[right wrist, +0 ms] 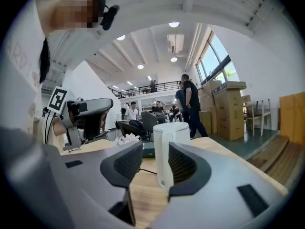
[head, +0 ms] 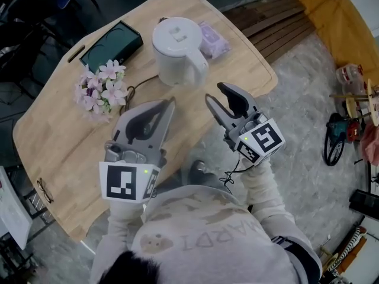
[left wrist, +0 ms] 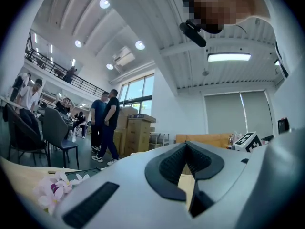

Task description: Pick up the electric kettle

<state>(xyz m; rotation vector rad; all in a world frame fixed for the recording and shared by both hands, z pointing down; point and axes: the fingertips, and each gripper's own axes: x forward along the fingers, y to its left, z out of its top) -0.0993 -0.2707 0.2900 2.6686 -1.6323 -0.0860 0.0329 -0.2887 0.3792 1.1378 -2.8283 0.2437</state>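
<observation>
Short of the white electric kettle [head: 176, 49] standing upright on the wooden table [head: 59, 135], hovering with right gripper [head: 216, 93] jaws spread wide and empty, left gripper [head: 170, 104] jaws pressed together on nothing, apparently approaching, next needing a forward reach onto the handle [head: 200, 70]

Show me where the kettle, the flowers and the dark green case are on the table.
Electric kettle [head: 175, 35], head view, on its white lid.
Flowers [head: 102, 90], head view, on the pink blossoms.
Dark green case [head: 112, 43], head view, on its top face.
</observation>
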